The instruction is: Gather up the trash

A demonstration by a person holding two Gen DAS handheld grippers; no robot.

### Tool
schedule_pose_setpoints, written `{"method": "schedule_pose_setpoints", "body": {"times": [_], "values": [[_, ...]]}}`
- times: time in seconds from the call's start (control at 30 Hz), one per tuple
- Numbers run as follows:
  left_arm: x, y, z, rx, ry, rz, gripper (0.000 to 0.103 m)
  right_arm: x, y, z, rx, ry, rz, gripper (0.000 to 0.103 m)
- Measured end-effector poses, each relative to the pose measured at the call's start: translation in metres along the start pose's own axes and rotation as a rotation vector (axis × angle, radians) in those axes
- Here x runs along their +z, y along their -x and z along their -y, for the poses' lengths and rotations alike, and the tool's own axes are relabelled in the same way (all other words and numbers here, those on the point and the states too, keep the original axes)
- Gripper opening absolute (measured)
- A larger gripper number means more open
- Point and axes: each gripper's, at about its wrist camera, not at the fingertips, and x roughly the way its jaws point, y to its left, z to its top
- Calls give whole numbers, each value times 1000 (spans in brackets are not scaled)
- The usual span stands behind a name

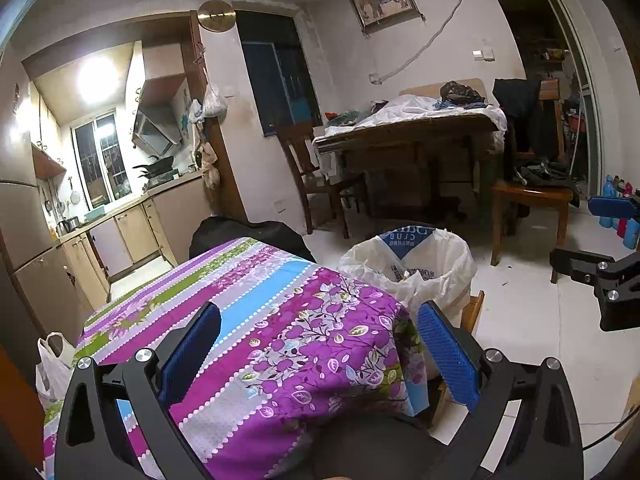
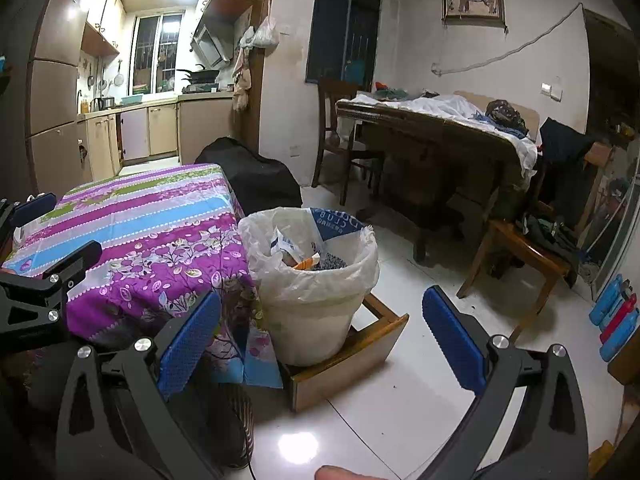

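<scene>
A: Jaw state?
B: Left gripper (image 1: 320, 360) spread wide, nothing between the pads. Right gripper (image 2: 322, 340) same, wide apart and empty.
A: Where's the trash?
B: In the lined bin (image 2: 316, 280), ahead of the right jaws and just above the gap between them. For the left, the bin (image 1: 412, 264) sits ahead, toward the right-hand finger.
A: Table?
B: Floral cloth (image 1: 256, 320) fills the left gap; no trash visible on it.
</scene>
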Motion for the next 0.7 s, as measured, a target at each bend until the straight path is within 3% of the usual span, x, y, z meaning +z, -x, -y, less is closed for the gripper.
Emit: {"method": "schedule_pose_setpoints", "body": {"times": [0.7], "values": [[3, -33, 18, -61, -19, -59, 98, -7, -21, 14, 71, -44, -54, 97]]}}
